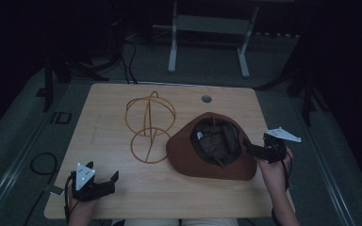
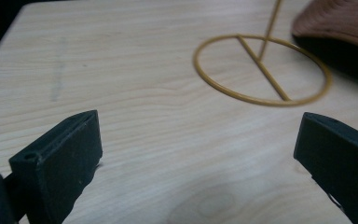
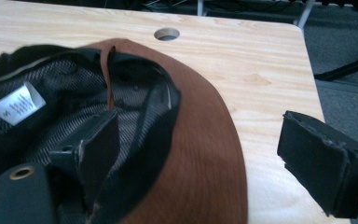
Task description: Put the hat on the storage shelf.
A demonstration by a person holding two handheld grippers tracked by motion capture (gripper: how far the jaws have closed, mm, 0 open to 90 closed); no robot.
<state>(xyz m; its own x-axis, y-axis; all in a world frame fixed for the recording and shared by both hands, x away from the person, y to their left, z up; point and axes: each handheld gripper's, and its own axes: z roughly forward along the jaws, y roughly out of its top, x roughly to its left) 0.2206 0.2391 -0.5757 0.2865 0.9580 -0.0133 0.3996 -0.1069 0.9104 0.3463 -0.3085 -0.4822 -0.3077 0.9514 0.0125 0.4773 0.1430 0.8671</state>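
A brown brimmed hat lies upside down on the right half of the wooden table, showing its dark mesh lining and a white label. To its left stands a gold wire hat stand on a ring base. My right gripper is open at the hat's right side. In the right gripper view its jaws straddle the brim, one over the lining and one outside. My left gripper hovers open and holds nothing near the front left corner, pointing toward the ring base.
A round cable hole sits near the table's far edge. White desk legs stand on the floor behind the table. A black cable loops on the floor at the left. Bare wood lies between my left gripper and the stand.
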